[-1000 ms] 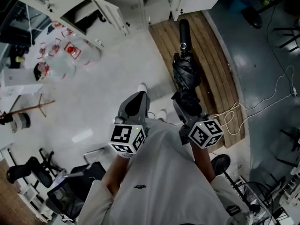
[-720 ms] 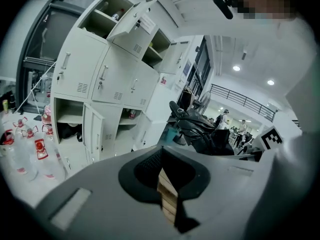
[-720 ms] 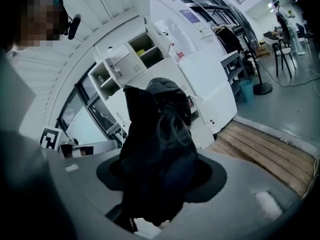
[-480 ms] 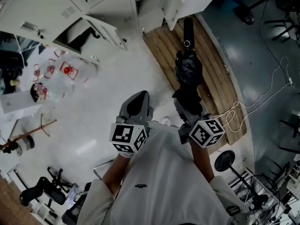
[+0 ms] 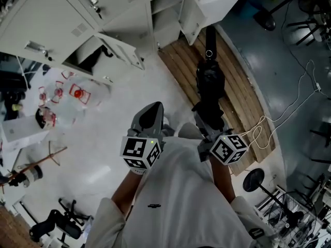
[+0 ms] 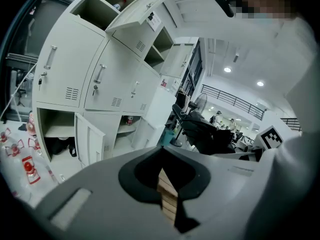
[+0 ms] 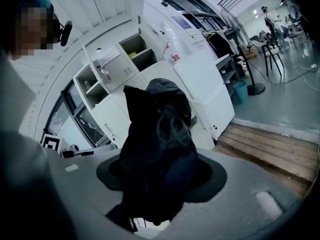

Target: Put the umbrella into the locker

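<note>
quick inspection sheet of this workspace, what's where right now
surface: light floor; wooden platform before the lockers.
job's things: black umbrella, folded; lockers, several doors open.
clutter: red-printed clear plastic on the floor, left.
grippers: left gripper shut, empty; right gripper shut on the umbrella.
cables: white cable loose across the dark floor, right.
surroundings: black chair; round stand base.
</note>
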Motion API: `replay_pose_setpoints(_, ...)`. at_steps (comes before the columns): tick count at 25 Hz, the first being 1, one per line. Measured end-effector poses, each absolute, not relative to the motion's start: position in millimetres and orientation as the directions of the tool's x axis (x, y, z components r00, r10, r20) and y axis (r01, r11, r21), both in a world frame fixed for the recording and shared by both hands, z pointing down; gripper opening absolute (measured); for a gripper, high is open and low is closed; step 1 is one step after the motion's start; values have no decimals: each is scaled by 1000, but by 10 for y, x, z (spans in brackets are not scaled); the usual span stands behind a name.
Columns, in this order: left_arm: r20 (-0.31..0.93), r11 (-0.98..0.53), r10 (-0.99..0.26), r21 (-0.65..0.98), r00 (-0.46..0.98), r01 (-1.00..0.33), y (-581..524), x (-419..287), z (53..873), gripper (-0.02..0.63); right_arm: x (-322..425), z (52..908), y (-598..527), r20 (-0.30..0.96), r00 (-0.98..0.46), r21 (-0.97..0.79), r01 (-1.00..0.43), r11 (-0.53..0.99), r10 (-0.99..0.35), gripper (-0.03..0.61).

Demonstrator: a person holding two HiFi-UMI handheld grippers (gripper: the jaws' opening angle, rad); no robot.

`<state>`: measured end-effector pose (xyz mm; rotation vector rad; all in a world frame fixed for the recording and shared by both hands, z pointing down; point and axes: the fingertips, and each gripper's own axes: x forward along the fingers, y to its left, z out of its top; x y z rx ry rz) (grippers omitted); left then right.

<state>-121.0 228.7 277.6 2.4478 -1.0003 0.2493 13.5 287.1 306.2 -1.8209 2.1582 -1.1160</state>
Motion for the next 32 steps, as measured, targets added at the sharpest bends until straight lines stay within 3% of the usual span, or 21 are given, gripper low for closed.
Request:
replay_pose_setpoints(14, 343, -585, -636, 369, 691, -722, 2171, -1336, 2804, 18, 116, 3141, 2659, 369, -311, -615, -788, 21, -876, 262)
replay_pose_setpoints(32, 358, -574, -655, 337, 666, -746, 998, -792, 2674, 18, 580, 3263, 1416, 378, -366, -637, -769, 47, -850, 262)
